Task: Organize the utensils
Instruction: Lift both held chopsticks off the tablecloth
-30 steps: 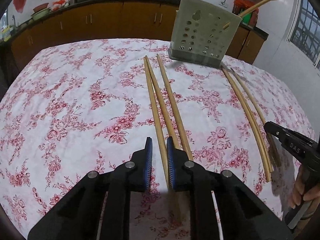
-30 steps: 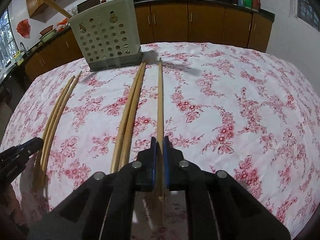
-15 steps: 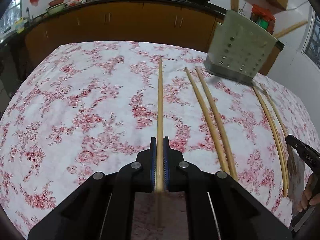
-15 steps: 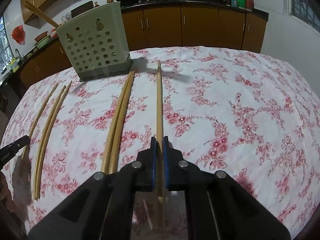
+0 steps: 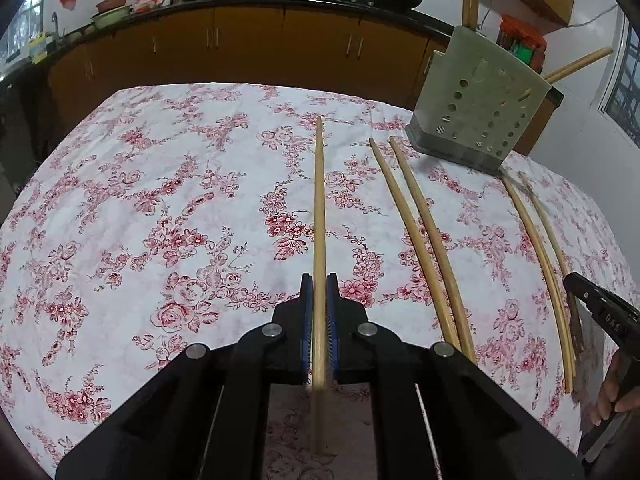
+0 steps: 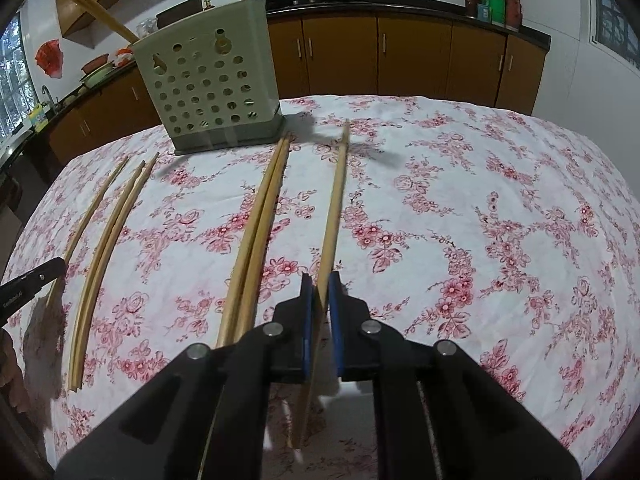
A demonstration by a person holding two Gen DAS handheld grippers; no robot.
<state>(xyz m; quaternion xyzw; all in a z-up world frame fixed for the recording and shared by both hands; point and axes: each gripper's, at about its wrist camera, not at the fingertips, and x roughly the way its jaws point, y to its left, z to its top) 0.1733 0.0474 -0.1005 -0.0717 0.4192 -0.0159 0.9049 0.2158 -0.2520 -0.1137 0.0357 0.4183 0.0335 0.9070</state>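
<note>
My left gripper (image 5: 319, 280) is shut on a long wooden chopstick (image 5: 319, 208) that points away over the floral cloth. In the right wrist view my right gripper (image 6: 320, 280) stands around a chopstick (image 6: 334, 208) with its jaws slightly parted; the stick lies tilted between them. A pale green perforated utensil holder (image 6: 208, 92) stands at the far side, with chopsticks sticking out of it; it also shows in the left wrist view (image 5: 476, 100). Two chopsticks (image 5: 424, 240) lie side by side near the middle, and a curved pair (image 5: 540, 260) lies farther out.
The table carries a white cloth with red flowers (image 5: 160, 220). Brown kitchen cabinets (image 6: 400, 60) and a counter with pans run behind the table. Another black gripper held by a hand (image 5: 600, 316) shows at the right edge of the left wrist view.
The left gripper closed on a chopstick and swung left with it. The right gripper's jaws parted slightly and its chopstick now tilts between them.
</note>
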